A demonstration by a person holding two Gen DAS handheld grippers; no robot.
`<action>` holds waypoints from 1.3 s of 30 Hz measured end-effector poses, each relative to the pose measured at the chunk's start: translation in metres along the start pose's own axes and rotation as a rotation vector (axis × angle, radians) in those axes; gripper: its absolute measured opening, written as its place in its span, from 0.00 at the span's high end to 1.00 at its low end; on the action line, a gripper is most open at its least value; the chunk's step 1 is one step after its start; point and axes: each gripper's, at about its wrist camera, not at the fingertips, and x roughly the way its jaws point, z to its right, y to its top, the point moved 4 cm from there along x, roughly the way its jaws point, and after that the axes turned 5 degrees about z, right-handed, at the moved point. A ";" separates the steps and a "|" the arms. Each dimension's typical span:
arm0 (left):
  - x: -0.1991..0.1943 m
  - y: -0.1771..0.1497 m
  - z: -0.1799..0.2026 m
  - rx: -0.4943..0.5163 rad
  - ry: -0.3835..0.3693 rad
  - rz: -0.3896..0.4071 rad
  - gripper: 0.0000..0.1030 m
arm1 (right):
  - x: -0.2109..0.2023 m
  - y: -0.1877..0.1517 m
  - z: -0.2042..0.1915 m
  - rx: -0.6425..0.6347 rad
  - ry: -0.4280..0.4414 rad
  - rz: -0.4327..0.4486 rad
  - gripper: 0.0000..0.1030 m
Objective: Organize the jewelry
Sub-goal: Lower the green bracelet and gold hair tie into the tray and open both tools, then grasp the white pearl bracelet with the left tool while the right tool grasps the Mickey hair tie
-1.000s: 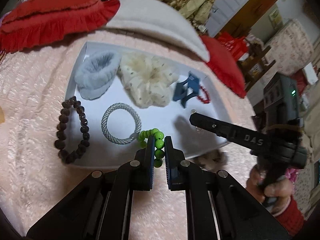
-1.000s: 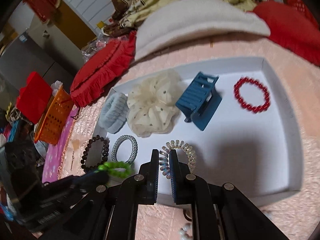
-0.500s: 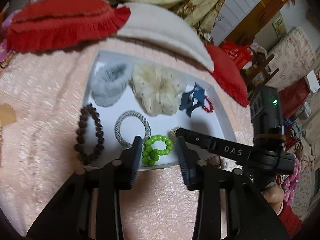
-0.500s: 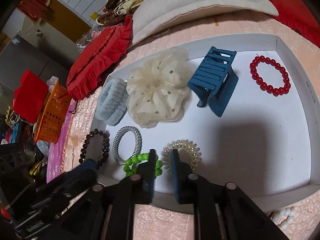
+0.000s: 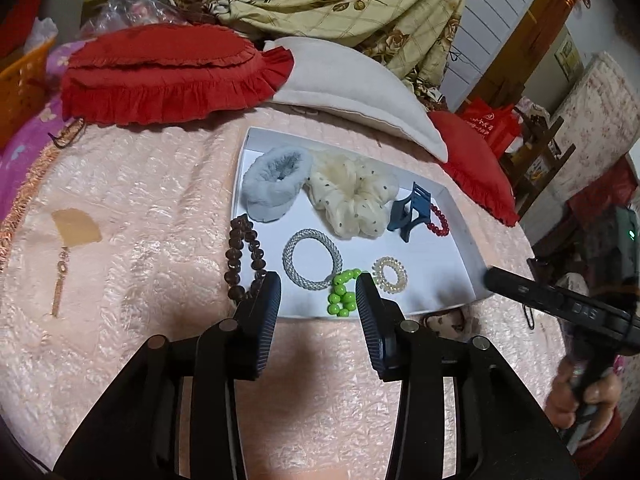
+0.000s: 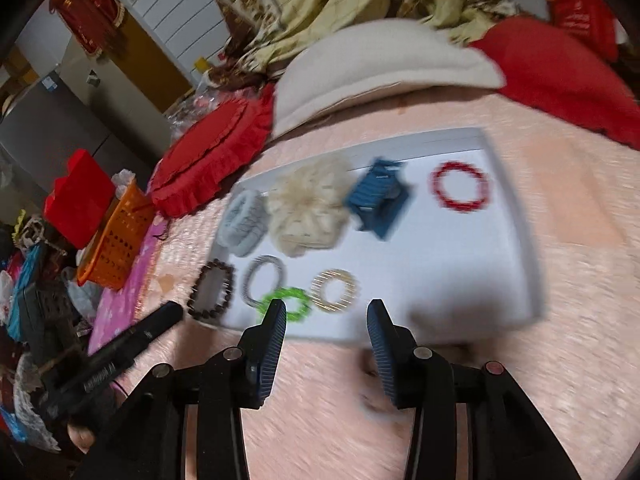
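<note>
Green bracelet [image 5: 342, 293] at tray [image 5: 460, 216] edge

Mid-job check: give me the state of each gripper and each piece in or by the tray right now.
left gripper: open, empty
right gripper: open, empty
green bead bracelet: lying in tray, released
clear coil tie: lying flat in tray
brown bead bracelet: draped over tray's left rim
blue claw clip: resting in tray, whether closed unclear
white tray: open-topped, on bedspread

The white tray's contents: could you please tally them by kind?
In the white tray:
Bead bracelets: 3, dark brown wooden, green, red
Scrunchies: 2, fluffy blue-grey, cream dotted
Hair rings: 2, silver woven, clear spiral
Blue claw clip: 1
Total: 8
</note>
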 end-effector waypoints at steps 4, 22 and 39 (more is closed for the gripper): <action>-0.004 -0.008 0.012 0.034 0.003 0.003 0.63 | -0.028 -0.016 0.038 0.004 -0.100 0.032 0.61; 0.008 -0.023 0.029 0.115 0.046 -0.019 0.63 | 0.027 -0.082 0.025 -0.105 0.016 -0.144 0.66; 0.019 -0.060 0.046 0.221 0.013 -0.131 0.63 | 0.019 -0.051 0.065 -0.058 -0.201 -0.005 0.59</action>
